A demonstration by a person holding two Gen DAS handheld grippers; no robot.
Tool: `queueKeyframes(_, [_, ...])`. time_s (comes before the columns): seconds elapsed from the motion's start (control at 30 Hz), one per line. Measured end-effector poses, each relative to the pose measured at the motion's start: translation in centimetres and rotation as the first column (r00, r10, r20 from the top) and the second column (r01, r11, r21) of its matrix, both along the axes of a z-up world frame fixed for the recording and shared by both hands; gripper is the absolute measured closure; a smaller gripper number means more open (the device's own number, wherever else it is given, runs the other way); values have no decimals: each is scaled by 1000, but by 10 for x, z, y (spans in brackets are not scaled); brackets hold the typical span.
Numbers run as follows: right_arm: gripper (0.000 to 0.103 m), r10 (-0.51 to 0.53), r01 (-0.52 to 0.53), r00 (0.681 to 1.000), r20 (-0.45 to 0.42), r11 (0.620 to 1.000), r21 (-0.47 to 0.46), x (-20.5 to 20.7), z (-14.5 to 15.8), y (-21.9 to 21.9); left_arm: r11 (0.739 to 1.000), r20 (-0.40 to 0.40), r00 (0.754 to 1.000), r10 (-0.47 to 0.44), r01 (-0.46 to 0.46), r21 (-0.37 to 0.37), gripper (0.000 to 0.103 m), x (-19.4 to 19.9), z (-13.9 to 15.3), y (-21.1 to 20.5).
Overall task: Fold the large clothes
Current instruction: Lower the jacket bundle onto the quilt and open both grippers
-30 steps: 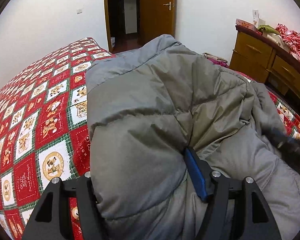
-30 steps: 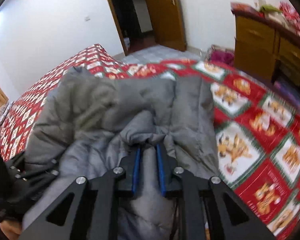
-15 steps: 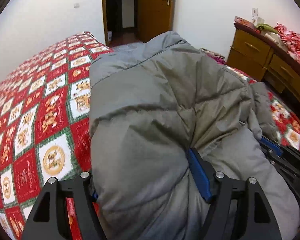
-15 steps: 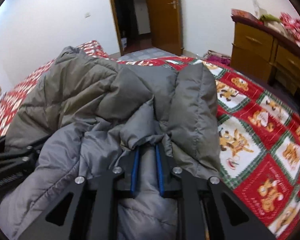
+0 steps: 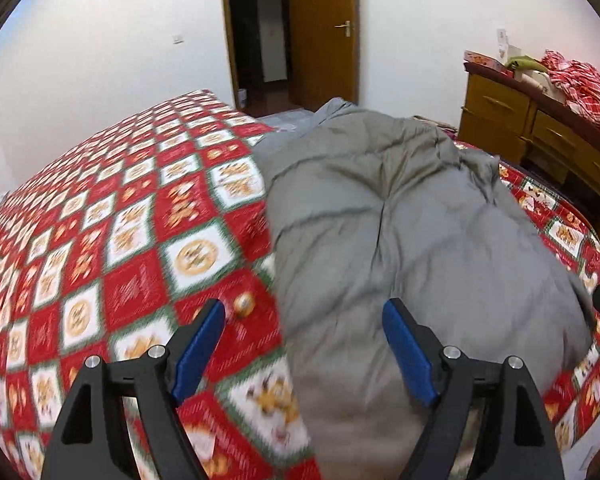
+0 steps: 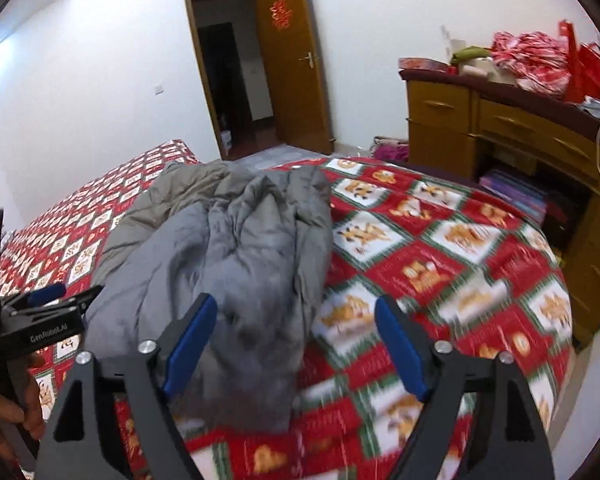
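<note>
White walls (image 6: 80,80) are seen behind a bed spread (image 6: 440,248) patterned in red, white and green. An open wooden door (image 6: 296,64) stands at upper centre, and a cluttered wooden dresser (image 6: 500,128) at right.

Red patterned bedspread (image 5: 132,240), wood dresser (image 6: 500,128), door (image 6: 296,68) open.

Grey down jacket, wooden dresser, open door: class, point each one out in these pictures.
grey down jacket (image 5: 420,248): left wrist view, quilted middle panel.
wooden dresser (image 6: 440,120): right wrist view, left drawer front.
open door (image 6: 296,80): right wrist view, door leaf above handle.
</note>
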State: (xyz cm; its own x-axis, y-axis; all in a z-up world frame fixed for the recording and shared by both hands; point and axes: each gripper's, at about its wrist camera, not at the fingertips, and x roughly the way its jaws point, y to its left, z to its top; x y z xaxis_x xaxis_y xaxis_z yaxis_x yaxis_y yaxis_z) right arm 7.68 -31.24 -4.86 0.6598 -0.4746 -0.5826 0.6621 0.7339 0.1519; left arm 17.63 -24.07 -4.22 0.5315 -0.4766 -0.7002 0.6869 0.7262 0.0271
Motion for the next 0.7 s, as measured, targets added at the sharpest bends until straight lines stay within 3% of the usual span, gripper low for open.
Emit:
queueKeyframes(0.3, [14, 13, -13, 1000, -9, 1000, 0, -30, -6, 34, 999, 9, 999, 47, -47, 24, 21, -46, -8, 54])
queueKeyframes(0.53, [11, 42, -42, 999, 32, 999, 7, -47, 11, 52, 988, 97, 988, 121, -129, 82, 21, -85, 7, 77])
queueKeyframes(0.7, [8, 60, -55, 994, 89, 997, -51, -59, 36, 68, 991, 72, 989, 133, -133, -2, 21, -100, 28, 96])
